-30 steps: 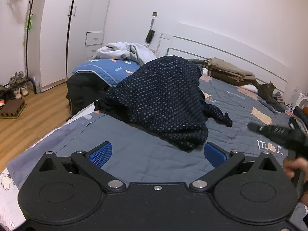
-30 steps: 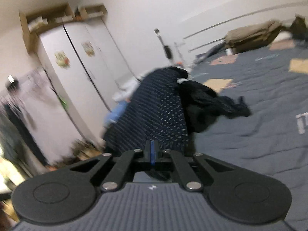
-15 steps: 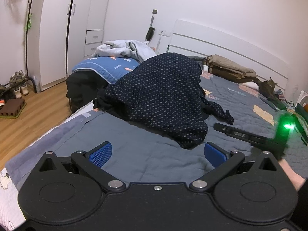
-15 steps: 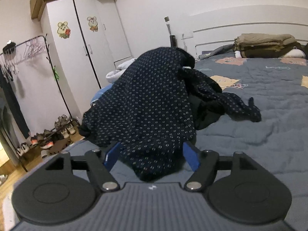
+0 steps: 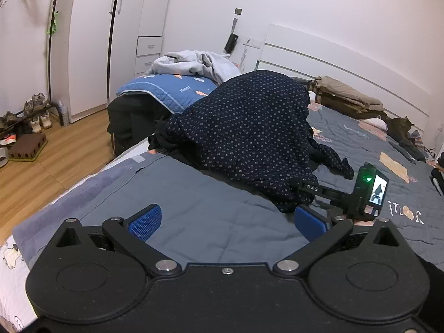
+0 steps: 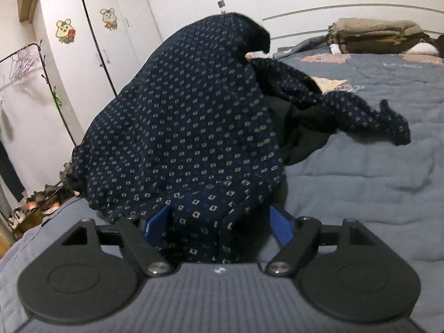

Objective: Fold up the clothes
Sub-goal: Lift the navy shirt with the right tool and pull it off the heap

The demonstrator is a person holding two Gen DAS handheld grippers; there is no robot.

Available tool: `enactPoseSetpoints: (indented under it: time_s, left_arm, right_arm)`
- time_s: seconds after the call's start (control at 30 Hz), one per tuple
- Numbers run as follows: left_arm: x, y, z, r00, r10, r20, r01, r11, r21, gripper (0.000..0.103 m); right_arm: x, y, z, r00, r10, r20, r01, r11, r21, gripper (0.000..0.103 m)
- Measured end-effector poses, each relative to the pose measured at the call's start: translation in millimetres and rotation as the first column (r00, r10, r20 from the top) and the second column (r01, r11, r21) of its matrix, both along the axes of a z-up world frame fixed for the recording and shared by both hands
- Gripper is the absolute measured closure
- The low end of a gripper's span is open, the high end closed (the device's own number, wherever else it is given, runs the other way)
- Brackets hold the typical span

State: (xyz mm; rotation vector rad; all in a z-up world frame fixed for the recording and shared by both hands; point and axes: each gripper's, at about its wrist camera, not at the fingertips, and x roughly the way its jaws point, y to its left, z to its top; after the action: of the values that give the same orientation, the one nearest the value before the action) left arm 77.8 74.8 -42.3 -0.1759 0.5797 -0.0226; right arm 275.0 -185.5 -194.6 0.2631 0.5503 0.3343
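A dark navy garment [image 5: 249,127] with small square dots lies heaped on the grey bedspread [image 5: 199,211], with a black piece under it. In the right wrist view the garment [image 6: 180,127] rises just ahead. My right gripper [image 6: 219,224] is low at its near hem. Its jaws are opening, and loose cloth sits between the blue pads [image 6: 156,222] without being pressed. In the left wrist view the right gripper's camera body [image 5: 370,191] sits at the hem's right end. My left gripper [image 5: 227,220] stands open over bare bedspread, short of the hem.
A folded khaki pile [image 5: 347,97] and a cat [image 5: 402,127] are by the white headboard. A grey garment heap [image 5: 194,61] tops a blue quilt [image 5: 172,88] at the far left. The bed's left edge drops to a wood floor [image 5: 55,152] with a shoe rack.
The right gripper went from shut to wide open and came down and forward to the garment's near hem, which now lies between its pads. The left gripper stayed put.
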Motion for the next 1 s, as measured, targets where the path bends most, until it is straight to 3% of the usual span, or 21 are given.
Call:
enactPoseSetpoints:
  time_s: [0.17, 0.2, 0.23, 0.3, 0.7, 1.0]
  left_arm:
    - [0, -1, 0, 1.0, -0.005, -0.002, 0.005, 1.0, 0.006, 0.0]
    - [0, -1, 0, 1.0, -0.004, -0.002, 0.004, 1.0, 0.01, 0.0]
    - [0, -1, 0, 1.0, -0.002, -0.001, 0.002, 1.0, 0.011, 0.0]
    - [0, -1, 1, 1.0, 0.0, -0.001, 0.0, 1.0, 0.007, 0.0]
    - [-5, -4, 4, 1.0, -0.012, 0.016, 0.012, 1.0, -0.002, 0.0]
    - [-8, -11, 9, 0.999, -0.036, 0.03, 0.036, 0.999, -0.004, 0.0]
  right_arm:
    - [11, 8, -4, 1.0, -0.006, -0.031, 0.007, 0.999, 0.037, 0.031]
    - [13, 10, -4, 0.999, -0.002, -0.034, 0.004, 0.999, 0.047, 0.047]
    - [13, 13, -3, 1.0, -0.001, -0.031, 0.002, 0.999, 0.044, 0.077]
    - [12, 20, 0, 1.0, -0.005, -0.024, 0.006, 1.0, 0.024, 0.092]
    - [-47, -19, 46, 0.996, -0.036, 0.085, 0.024, 0.99, 0.137, 0.096]
    - [-101, -43, 79, 0.99, -0.025, 0.138, 0.001, 0.985, 0.17, 0.097]
